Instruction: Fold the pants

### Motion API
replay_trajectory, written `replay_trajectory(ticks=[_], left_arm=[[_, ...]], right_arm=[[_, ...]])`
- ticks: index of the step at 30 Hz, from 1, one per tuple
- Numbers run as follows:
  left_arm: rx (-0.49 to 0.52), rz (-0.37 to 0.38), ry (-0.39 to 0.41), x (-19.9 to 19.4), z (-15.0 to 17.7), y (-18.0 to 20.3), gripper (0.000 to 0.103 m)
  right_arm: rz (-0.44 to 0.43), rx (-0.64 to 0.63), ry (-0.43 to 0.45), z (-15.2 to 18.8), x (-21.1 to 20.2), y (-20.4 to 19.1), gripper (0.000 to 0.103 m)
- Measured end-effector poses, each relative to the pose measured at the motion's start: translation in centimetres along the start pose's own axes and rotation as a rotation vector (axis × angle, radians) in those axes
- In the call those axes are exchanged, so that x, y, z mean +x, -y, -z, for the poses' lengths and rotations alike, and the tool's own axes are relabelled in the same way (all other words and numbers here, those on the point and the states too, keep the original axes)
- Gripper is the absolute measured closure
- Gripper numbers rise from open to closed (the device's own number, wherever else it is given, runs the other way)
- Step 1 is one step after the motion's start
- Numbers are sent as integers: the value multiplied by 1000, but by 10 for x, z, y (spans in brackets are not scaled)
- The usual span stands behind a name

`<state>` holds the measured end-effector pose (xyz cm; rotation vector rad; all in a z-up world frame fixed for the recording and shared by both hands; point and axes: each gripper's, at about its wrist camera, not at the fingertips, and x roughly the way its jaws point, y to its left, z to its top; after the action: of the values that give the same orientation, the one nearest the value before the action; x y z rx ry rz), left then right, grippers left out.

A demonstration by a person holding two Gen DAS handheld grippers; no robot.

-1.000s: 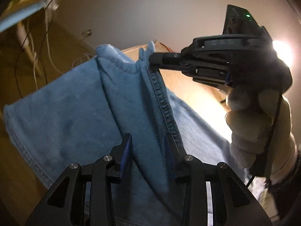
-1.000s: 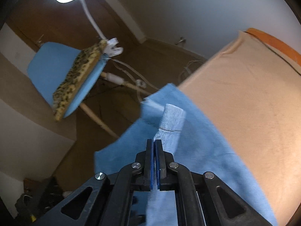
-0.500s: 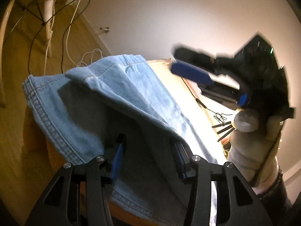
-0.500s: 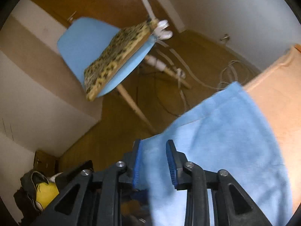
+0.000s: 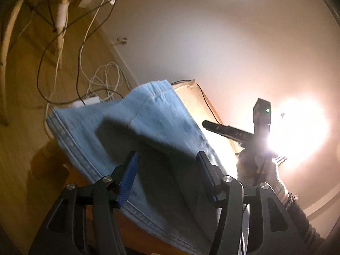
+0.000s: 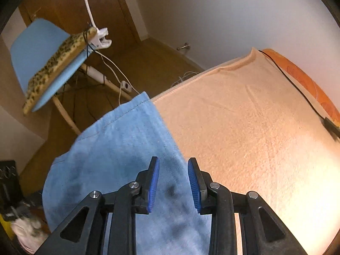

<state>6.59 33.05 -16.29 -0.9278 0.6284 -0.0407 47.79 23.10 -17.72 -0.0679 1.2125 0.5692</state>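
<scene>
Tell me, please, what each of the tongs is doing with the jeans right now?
Left tongs: open, just been widening; jeans lie below, not gripped.
Right tongs: open, gap barely changing now; jeans beneath, not pinched.

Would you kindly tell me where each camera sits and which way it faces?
Left wrist: on the left gripper, facing the jeans, floor cables and wall; shows its open fingers, the right gripper and the hand holding it.
Right wrist: on the right gripper, tilted down at jeans and peach towel; shows its open fingers.
Shared: jeans, towel, blue chair.
</scene>
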Motion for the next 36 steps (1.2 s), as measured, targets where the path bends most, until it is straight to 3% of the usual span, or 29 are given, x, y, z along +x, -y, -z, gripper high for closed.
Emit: replay_trajectory(ticks=[8, 14, 17, 19, 20, 21, 23, 36], left_arm=[[-12, -72, -66, 15, -6, -8, 41], [-23, -127, -49, 25, -17, -2, 41], [27, -178, -32, 28, -17, 2, 44], [58, -211, -15, 30, -15, 3, 60], [62, -217, -10, 31, -14, 2, 75], [61, -216, -4, 31, -13, 1, 84], [74, -217, 17, 30, -11, 0, 94], [247, -252, 112, 9, -4, 21, 100]], right_arm=[[15, -34, -23, -10, 23, -12, 71], [11, -43, -15, -23, 34, -17, 70], [-6, -35, -9, -30, 42, -17, 71], [-18, -43, -4, -31, 44, -19, 82], [-20, -47, -4, -31, 45, -20, 88], [-16, -59, -1, -31, 44, -22, 95], [-5, -85, 4, -29, 43, -25, 101], [-43, -163, 108, -33, -1, -48, 103]])
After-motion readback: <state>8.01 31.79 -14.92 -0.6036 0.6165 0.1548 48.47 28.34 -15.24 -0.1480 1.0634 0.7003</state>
